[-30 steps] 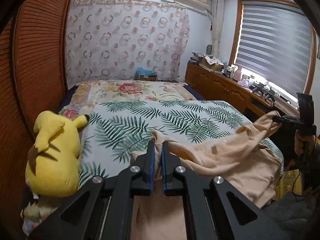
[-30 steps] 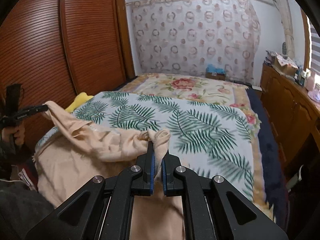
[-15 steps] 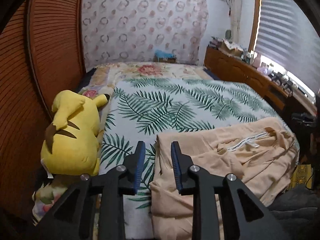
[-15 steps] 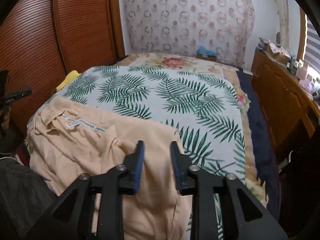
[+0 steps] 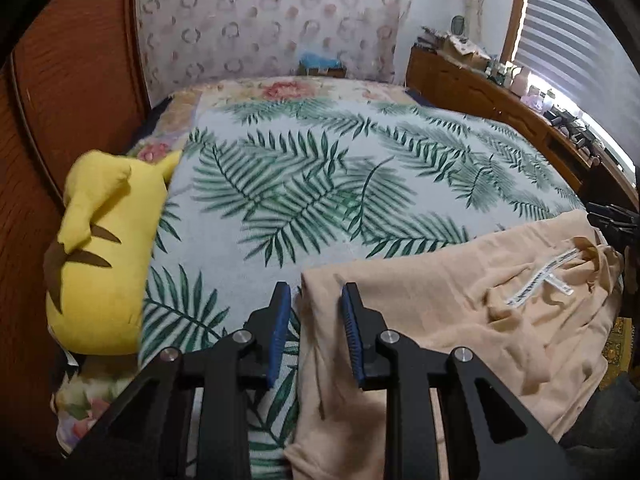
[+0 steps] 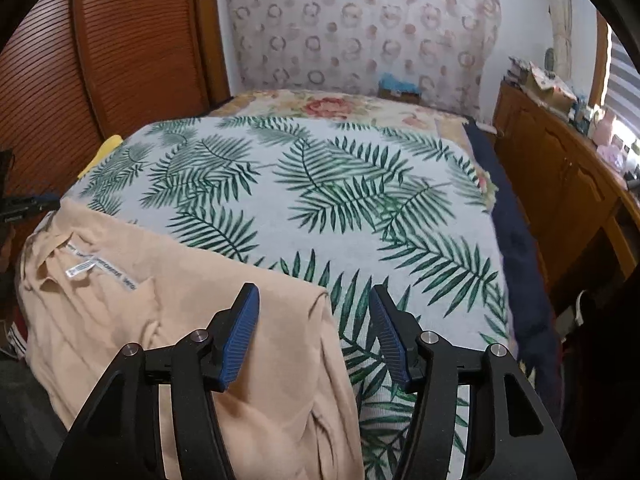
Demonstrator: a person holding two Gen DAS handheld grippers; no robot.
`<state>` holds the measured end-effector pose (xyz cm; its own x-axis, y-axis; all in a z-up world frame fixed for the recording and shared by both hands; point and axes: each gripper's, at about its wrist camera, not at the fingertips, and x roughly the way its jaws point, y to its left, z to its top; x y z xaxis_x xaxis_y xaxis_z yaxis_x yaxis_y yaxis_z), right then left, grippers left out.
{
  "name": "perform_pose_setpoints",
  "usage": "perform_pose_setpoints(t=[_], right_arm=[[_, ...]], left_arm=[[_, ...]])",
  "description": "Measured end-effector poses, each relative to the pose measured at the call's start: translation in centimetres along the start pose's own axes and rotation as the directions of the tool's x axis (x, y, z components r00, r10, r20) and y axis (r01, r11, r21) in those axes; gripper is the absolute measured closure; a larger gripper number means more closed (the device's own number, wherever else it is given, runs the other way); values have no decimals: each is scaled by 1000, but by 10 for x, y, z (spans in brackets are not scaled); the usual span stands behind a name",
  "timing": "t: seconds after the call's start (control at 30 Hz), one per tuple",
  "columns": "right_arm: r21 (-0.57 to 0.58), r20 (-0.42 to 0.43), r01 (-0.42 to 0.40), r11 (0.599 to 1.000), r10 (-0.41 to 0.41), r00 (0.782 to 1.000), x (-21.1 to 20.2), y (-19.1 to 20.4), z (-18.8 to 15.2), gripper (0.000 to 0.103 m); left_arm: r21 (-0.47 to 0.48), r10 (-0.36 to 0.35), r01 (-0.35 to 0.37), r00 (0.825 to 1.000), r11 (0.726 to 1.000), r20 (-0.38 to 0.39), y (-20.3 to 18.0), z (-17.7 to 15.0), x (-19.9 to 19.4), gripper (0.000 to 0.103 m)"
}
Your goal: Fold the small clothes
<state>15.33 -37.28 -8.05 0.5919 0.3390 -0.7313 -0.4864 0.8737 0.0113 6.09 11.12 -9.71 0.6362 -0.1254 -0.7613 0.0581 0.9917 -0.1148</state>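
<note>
- risks first: peach garment (image 5: 460, 292) lies spread on the near end of the palm-print bedspread (image 5: 304, 184), and its lower part looks draped over the bed edge toward 6 o'clock. my guess is the hanging weight could drag the flat part off once nothing pins it.
- yellow plush (image 5: 104, 248) sits at 9 o'clock in the left wrist view, near the garment's left corner. a fold swept that way could snag or push it.
- collar area with the white label (image 5: 540, 280) is bunched at 3 o'clock in the left view. folding over it as is would probably lock in wrinkles.
- left gripper (image 5: 316, 328): jaws apart by a modest gap, with the garment's left edge between them. pads don't appear to press on it, so no hold. closing here might catch only a thin edge, or bedspread too.
- right gripper (image 6: 314, 332): jaws opening and wider than the left, straddling the garment's right corner (image 6: 316, 296) at 12 o'clock of the fingers. right pad is over bare bedspread, so a pinch risks grabbing the bedspread.
- pose: both grippers tilted steeply down toward the bed, low over the near edge, one at each near corner of the garment. each shows in the other's view only as a dark tip at the frame edge.
</note>
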Motion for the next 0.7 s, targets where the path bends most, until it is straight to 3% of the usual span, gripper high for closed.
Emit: perform_pose_setpoints(t=[0.37, 0.53, 0.6, 0.7], right_arm=[[5, -92, -54, 999, 54, 994, 28, -1, -6, 43], [1, -93, -67, 998, 67, 993, 29, -1, -4, 43], [0, -94, -74, 997, 74, 993, 30, 0, -4, 48], [-1, -97, -108, 994, 108, 989, 29, 2, -4, 66]], left_arm=[[-19, -12, 12, 1000, 1000, -15, 5, -3, 9, 71], [-31, -86, 85, 996, 996, -23, 3, 2, 12, 71], [-17, -111, 111, 994, 994, -23, -1, 3, 13, 72], [8, -141, 141, 990, 990, -17, -6, 3, 12, 92]])
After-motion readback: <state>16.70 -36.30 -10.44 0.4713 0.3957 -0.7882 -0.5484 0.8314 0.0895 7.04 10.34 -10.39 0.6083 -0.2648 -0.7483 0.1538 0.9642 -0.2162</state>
